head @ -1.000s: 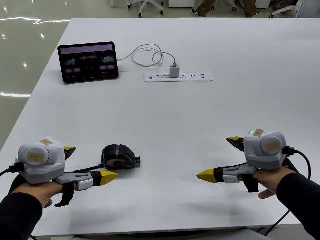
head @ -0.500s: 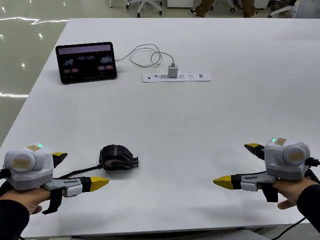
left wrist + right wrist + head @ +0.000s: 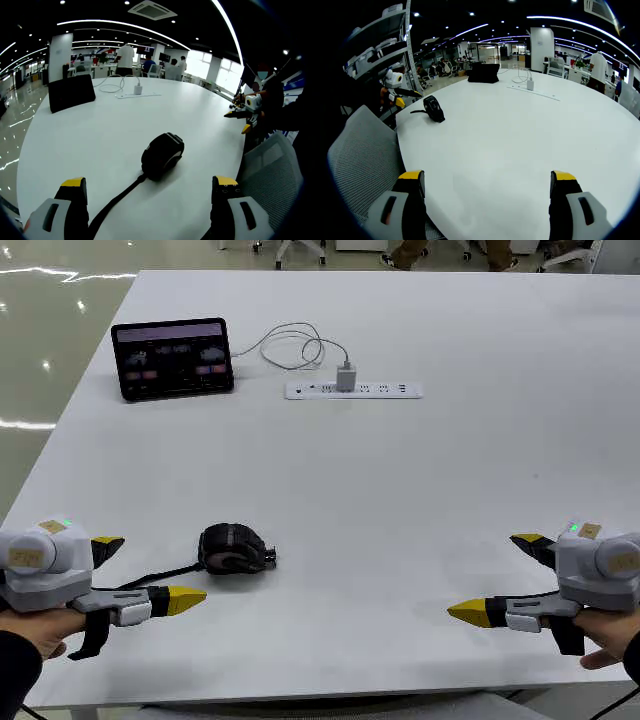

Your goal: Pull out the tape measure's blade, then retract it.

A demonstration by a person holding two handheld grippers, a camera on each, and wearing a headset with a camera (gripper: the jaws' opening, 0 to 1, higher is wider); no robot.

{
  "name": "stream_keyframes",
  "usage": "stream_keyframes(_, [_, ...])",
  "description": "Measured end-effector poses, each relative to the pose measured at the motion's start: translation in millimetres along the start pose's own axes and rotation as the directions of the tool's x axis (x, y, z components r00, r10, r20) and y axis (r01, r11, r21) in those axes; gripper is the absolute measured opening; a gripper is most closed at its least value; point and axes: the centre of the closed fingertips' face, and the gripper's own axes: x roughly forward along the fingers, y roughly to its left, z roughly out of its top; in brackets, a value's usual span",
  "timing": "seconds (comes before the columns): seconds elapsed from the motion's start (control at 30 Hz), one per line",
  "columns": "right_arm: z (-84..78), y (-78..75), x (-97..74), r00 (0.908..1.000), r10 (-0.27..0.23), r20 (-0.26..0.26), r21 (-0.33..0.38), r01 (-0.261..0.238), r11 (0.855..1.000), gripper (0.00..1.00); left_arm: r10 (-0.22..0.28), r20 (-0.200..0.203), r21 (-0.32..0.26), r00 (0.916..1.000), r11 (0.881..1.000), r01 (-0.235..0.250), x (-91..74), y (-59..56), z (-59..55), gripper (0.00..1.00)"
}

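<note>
I am working two claws over a white tabletop (image 3: pixel 400 500), and neither is touching anything.

Risks, as I judge them:
- The left claw (image 3: pixel 149 568) would have to steady the case. The case is rounded and looks smooth, so a shallow pinch could let it squirt out or spin.
- A black wrist strap (image 3: pixel 160 580) trails from the case toward that claw. It could get caught between the jaws in place of the case.
- The blade's end hook is small. It may be the nub at the case's right end, but it is too small for me to be sure. The right claw (image 3: pixel 498 575) could miss it or lose it partway through the pull.
- If the blade is let go suddenly, it would whip back and jolt the case.

Positions:
- The left claw sits at the near left edge with its jaws spread wide.
- The black tape measure (image 3: pixel 232 550) lies on the tabletop just beyond and to the right of that claw, and no blade is showing. In the left gripper view the tape measure (image 3: pixel 162 154) sits ahead, centred between the yellow tips, with the strap (image 3: pixel 117 197) running back between them.
- The right claw is at the near right edge, also wide open and well apart from the case. In the right gripper view the tape measure (image 3: pixel 435 108) looks small and far off to the left.
- At the back of the tabletop are a tablet (image 3: pixel 172 358) and a power strip (image 3: pixel 352 391).
</note>
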Motion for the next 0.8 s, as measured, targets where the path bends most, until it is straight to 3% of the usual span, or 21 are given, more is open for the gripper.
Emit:
stream_keyframes(0.4, [-10.4,-1.9,-15.7,0.9997,-0.015,-0.022,0.003,0.015,1.000,1.00,0.002,-0.016,-0.029,0.9999,1.000,-0.002,-3.8,4.1,-7.3,1.00])
stream_keyframes(0.8, [-15.8,0.2,-16.0,0.9993,-0.013,-0.034,0.007,0.013,1.000,1.00,-0.007,-0.022,-0.040,0.9997,0.999,0.006,-3.0,4.3,-6.6,1.00])
